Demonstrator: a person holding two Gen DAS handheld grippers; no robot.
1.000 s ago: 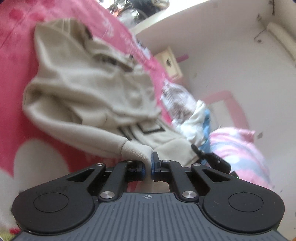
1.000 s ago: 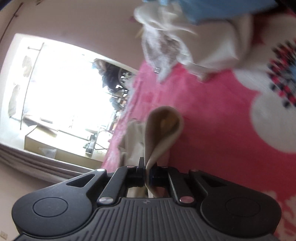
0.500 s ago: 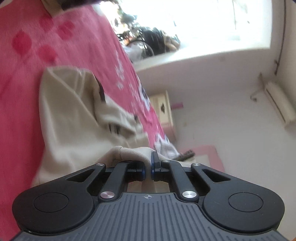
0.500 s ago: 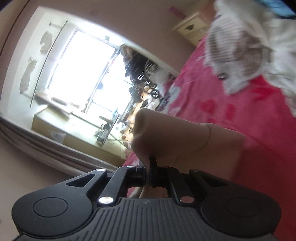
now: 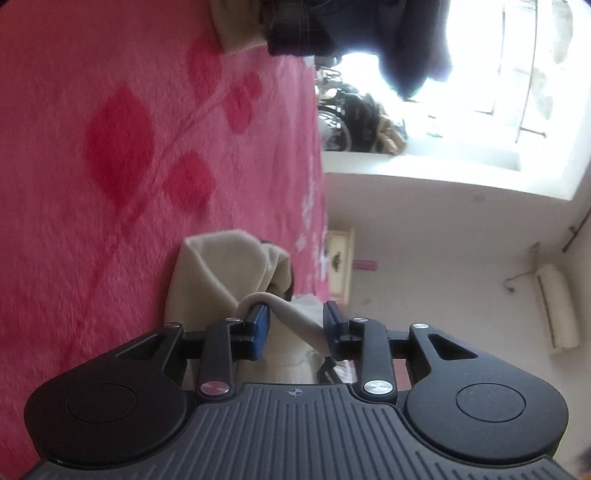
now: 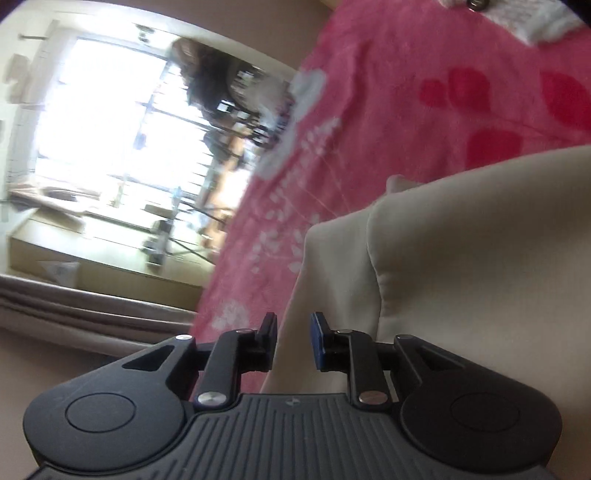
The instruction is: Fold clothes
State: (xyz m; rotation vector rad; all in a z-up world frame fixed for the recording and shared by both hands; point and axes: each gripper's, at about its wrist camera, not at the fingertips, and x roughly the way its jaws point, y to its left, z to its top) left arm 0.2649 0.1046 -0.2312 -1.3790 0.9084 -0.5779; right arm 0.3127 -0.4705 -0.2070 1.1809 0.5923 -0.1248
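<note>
Item: beige garment [image 5: 221, 280], lying on a pink blanket [image 5: 110, 184] printed with darker red leaf shapes and white flowers. In the left wrist view it sits as a bunched fold just ahead of the gripper, near the blanket's far edge. In the right wrist view a broad, smooth panel of it [image 6: 461, 258] fills the right side.

Left gripper [image 5: 295, 326]: fingers [image 5: 260, 325] have just been opening and stand partly apart. A rolled beige edge of the garment crosses the gap and drapes over the left pad; neither pad presses on it.

Right gripper [image 6: 293, 341]: fingers [image 6: 319, 341] have just been opening, partly apart. Beige cloth shows through the gap, unclamped; whether it lies between the pads or beyond them cannot be told.

Surroundings: bright window [image 6: 99, 129], pale cabinet [image 5: 340, 262] beyond the blanket's far edge, dark clothing [image 5: 332, 26] at the upper edge of the left view.
</note>
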